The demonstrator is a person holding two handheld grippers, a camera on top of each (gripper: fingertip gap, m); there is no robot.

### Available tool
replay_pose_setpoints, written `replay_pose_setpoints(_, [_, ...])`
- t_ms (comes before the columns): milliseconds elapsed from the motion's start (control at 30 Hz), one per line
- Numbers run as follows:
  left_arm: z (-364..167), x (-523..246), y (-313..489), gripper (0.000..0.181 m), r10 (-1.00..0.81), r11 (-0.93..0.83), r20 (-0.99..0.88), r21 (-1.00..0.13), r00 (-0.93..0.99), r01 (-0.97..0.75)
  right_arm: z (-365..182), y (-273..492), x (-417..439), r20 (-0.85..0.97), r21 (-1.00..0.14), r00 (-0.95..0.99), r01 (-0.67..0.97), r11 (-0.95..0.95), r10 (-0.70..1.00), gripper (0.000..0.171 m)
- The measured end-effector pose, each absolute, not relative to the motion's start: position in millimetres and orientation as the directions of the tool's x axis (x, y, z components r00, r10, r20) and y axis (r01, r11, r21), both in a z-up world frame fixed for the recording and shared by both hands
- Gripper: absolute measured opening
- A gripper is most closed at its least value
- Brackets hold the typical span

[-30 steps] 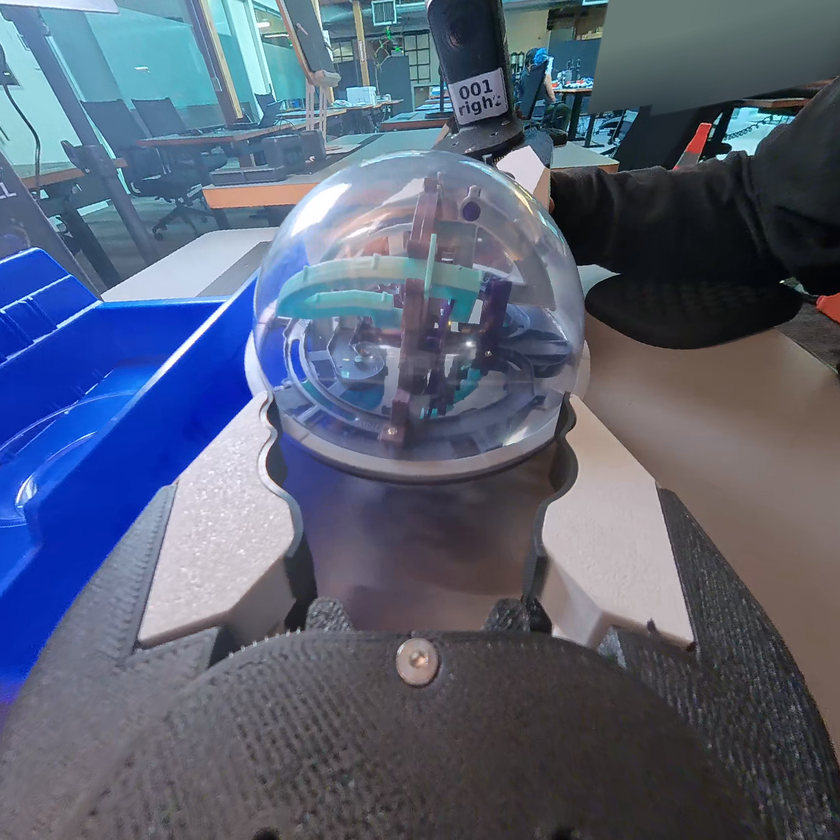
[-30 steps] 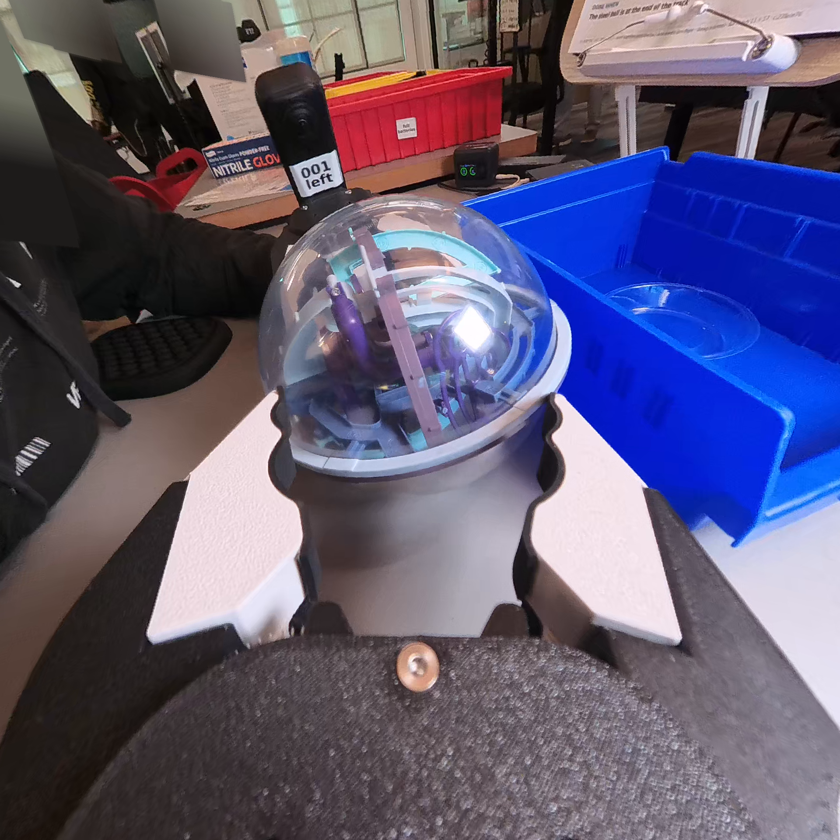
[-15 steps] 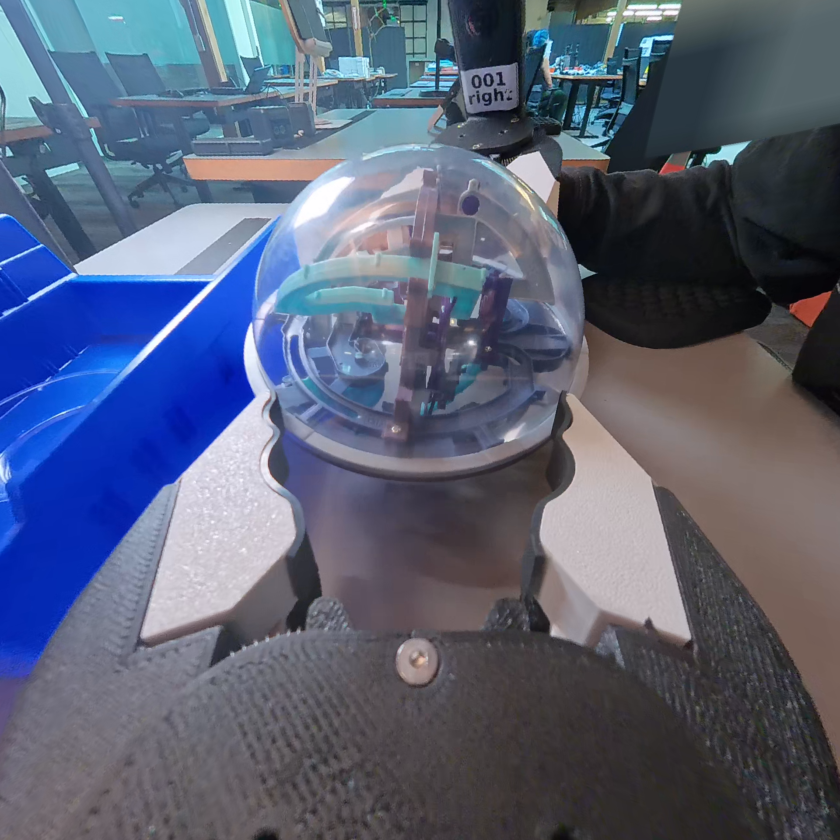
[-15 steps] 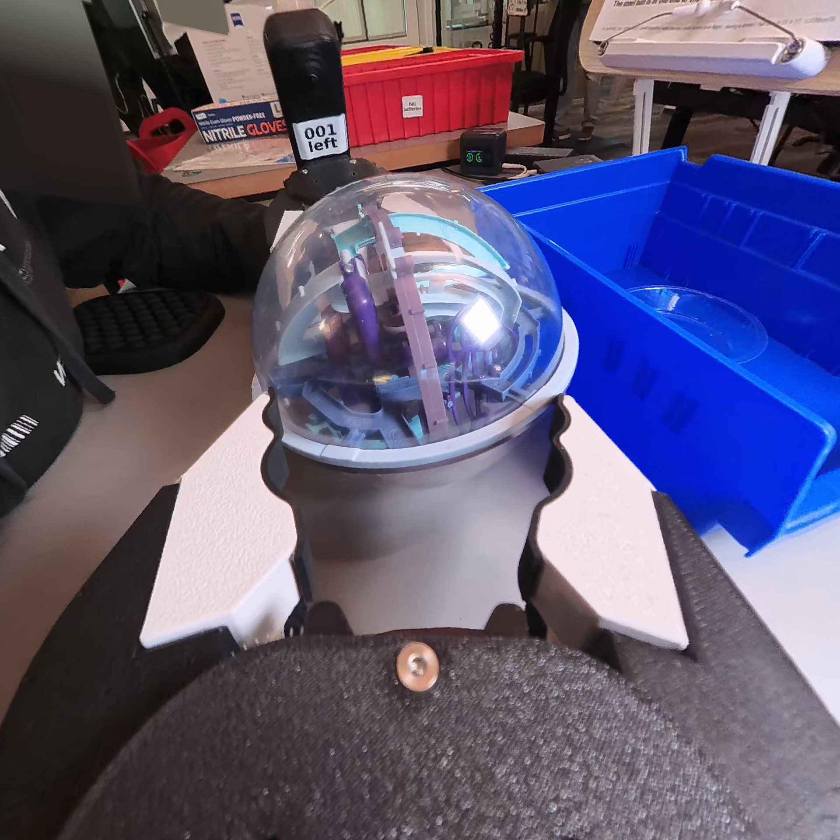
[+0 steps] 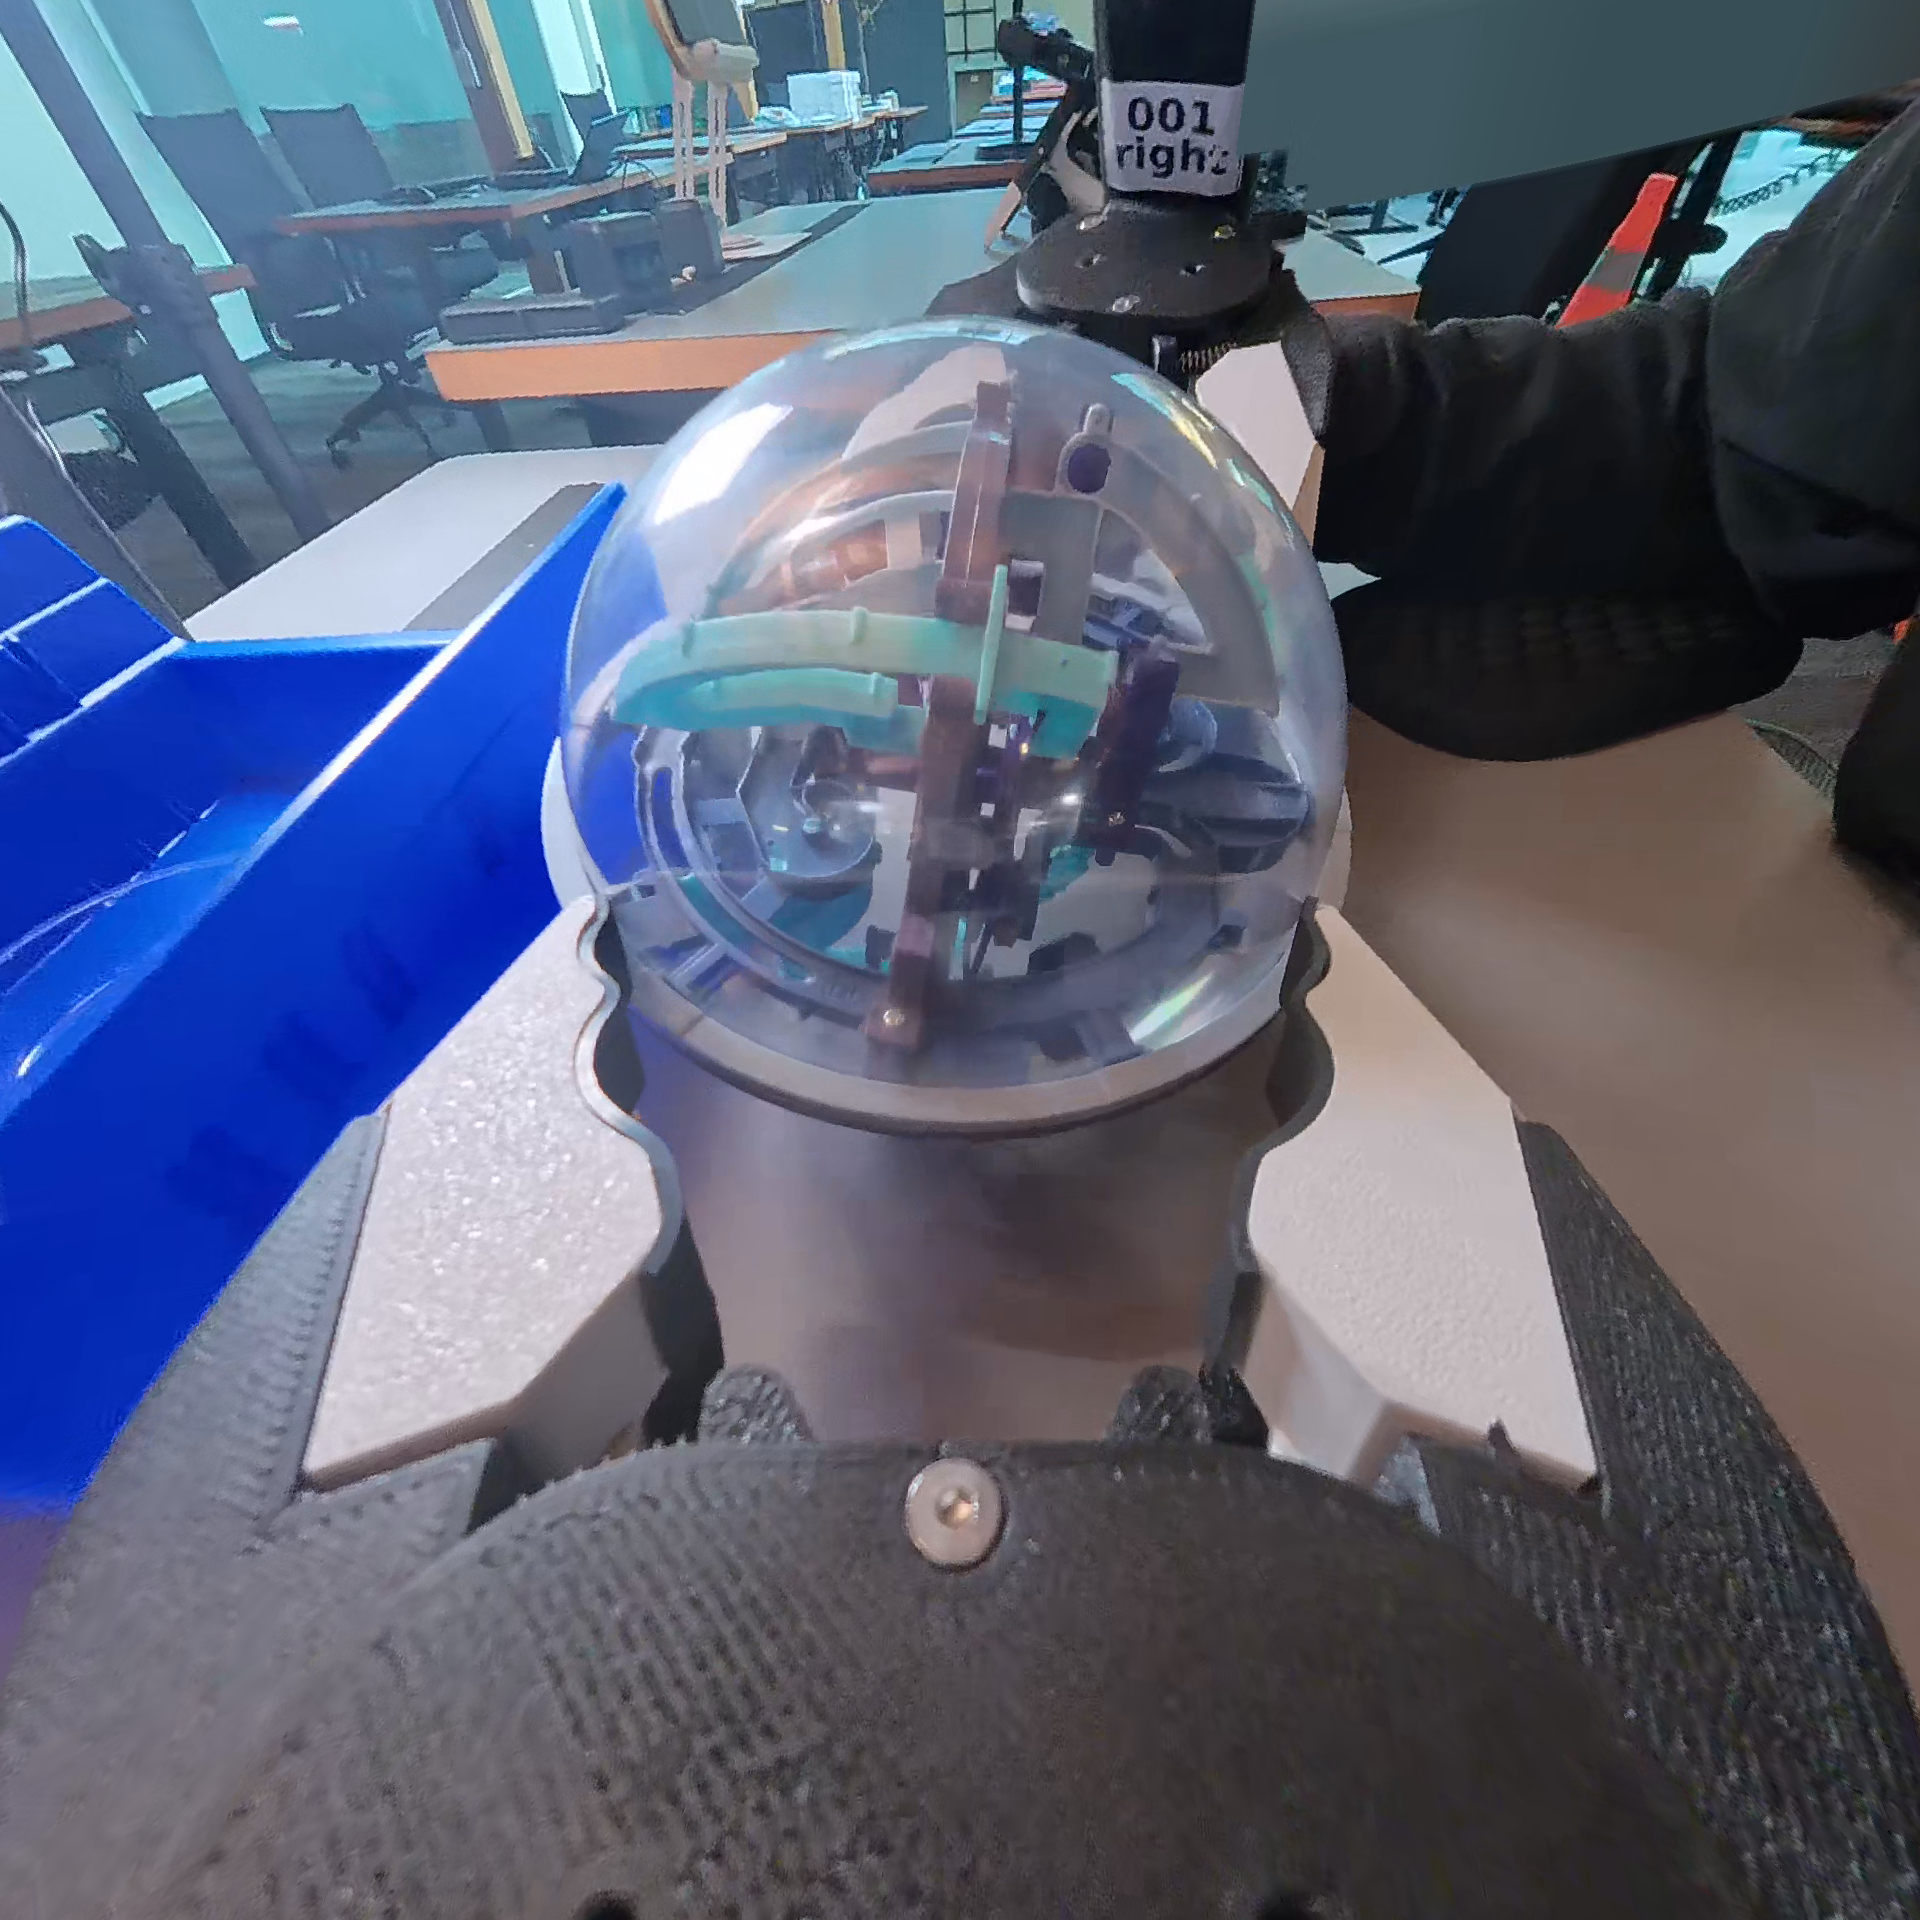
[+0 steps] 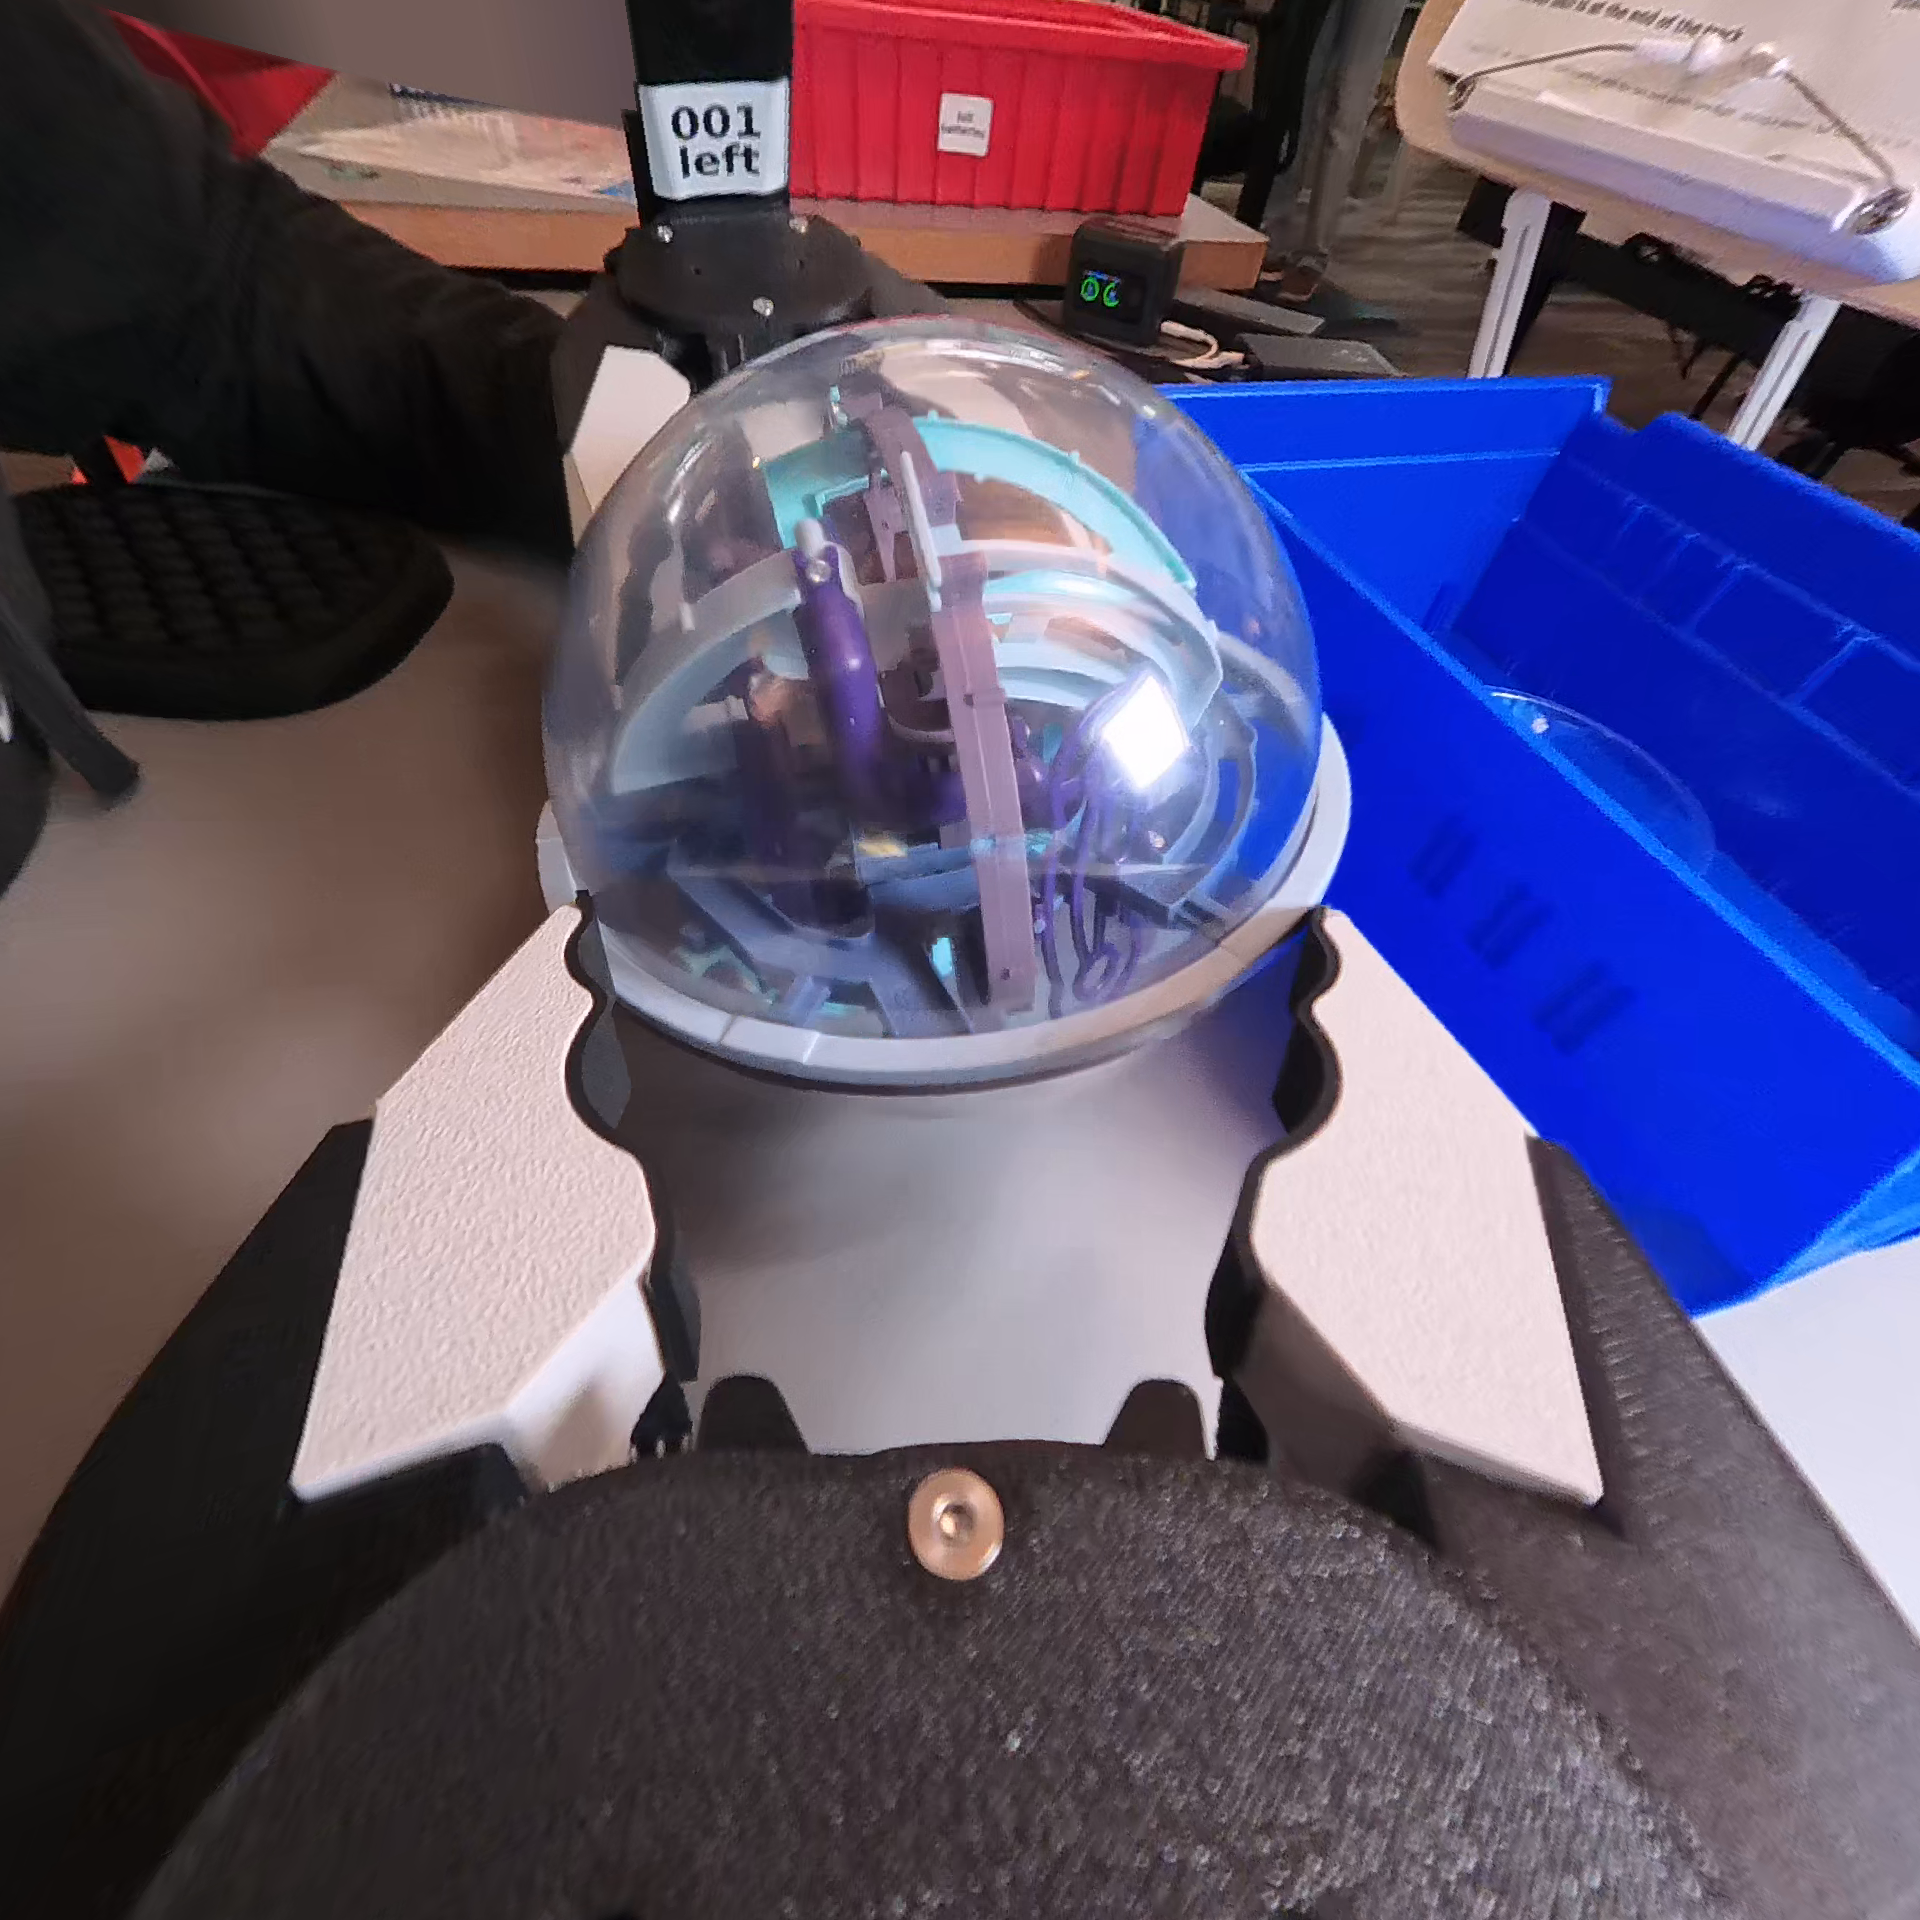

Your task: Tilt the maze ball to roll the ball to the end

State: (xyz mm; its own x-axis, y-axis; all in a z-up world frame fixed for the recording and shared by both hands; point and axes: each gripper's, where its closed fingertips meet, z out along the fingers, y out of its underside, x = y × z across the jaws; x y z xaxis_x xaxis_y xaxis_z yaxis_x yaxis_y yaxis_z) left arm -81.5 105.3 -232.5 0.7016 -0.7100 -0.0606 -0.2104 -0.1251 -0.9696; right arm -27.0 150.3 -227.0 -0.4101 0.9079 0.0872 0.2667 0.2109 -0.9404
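Observation:
The maze ball [image 5: 956, 707] is a clear sphere with teal, purple and brown tracks inside and a grey band around its middle. It is held over the table between both grippers, from opposite sides. My left gripper [image 5: 951, 935] is shut on it, with the white fingers [image 5: 488, 1195] pressing on the band. My right gripper [image 6: 951, 920] is shut on the maze ball [image 6: 935, 707] the same way. Each gripper shows behind the sphere in the other's view, the right one [image 5: 1143, 239] and the left one [image 6: 727, 260]. I cannot pick out the small ball inside.
A blue bin [image 5: 260, 883] stands close beside the sphere and holds a clear dome [image 6: 1600, 769]. A person's black sleeve [image 5: 1558, 436] and a black mesh pad [image 6: 208, 592] lie on the other side. A red bin [image 6: 997, 114] stands on a far table.
Both grippers have tipped together with the sphere, so each opposite gripper now sits higher in view and the tracks show at a slightly new angle. Both grips are unchanged.

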Motion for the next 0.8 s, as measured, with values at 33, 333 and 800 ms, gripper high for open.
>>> replay_pose_setpoints(33, [-231, -80, 103, 0.123, -0.71, -0.117, -0.065, -0.971, 0.701, -0.208, -229, 149, -26, 0.085, -0.938, -0.418, 0.273, 0.214, 0.904, 0.128])
replay_pose_setpoints(333, [-225, -75, 92, 0.118, -0.708, -0.083, -0.082, -0.977, 0.701, -0.198, -235, 142, -21, 0.09, -0.923, -0.459, 0.295, 0.247, 0.884, 0.129])
replay_pose_setpoints(800, [-220, -77, 76, 0.104, -0.704, -0.065, -0.067, -0.985, 0.707, -0.158, -241, 135, -16, 0.074, -0.908, -0.495, 0.325, 0.264, 0.866, 0.127])
